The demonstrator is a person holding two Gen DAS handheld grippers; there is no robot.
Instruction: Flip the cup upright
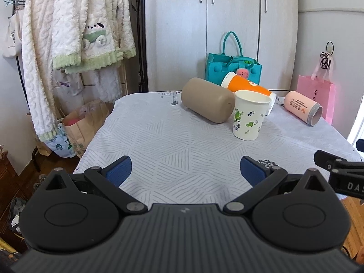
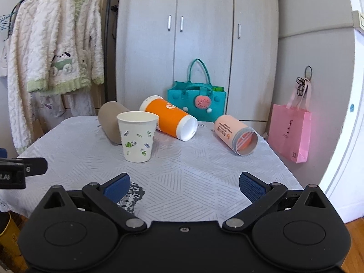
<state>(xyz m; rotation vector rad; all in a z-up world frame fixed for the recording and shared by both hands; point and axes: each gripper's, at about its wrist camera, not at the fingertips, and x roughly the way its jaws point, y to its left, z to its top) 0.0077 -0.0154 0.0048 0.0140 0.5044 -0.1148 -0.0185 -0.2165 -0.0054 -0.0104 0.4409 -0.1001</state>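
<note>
A white paper cup with green leaf print (image 1: 249,116) (image 2: 137,136) stands upright on the table, mouth up. Behind it an orange cup (image 1: 246,87) (image 2: 170,120), a tan cup (image 1: 207,99) (image 2: 109,121) and a pink cup (image 1: 303,107) (image 2: 235,133) lie on their sides. My left gripper (image 1: 185,170) is open and empty, low over the near part of the table, well short of the cups. My right gripper (image 2: 184,187) is open and empty, also near the front edge. Part of the right gripper shows at the right of the left wrist view (image 1: 339,170).
The table wears a grey patterned cloth (image 1: 159,141) (image 2: 204,170). A teal felt bag (image 1: 232,68) (image 2: 196,101) stands at the back. A pink paper bag (image 2: 290,132) hangs at right. Fluffy robes (image 1: 75,29) hang at left, with bags on the floor below.
</note>
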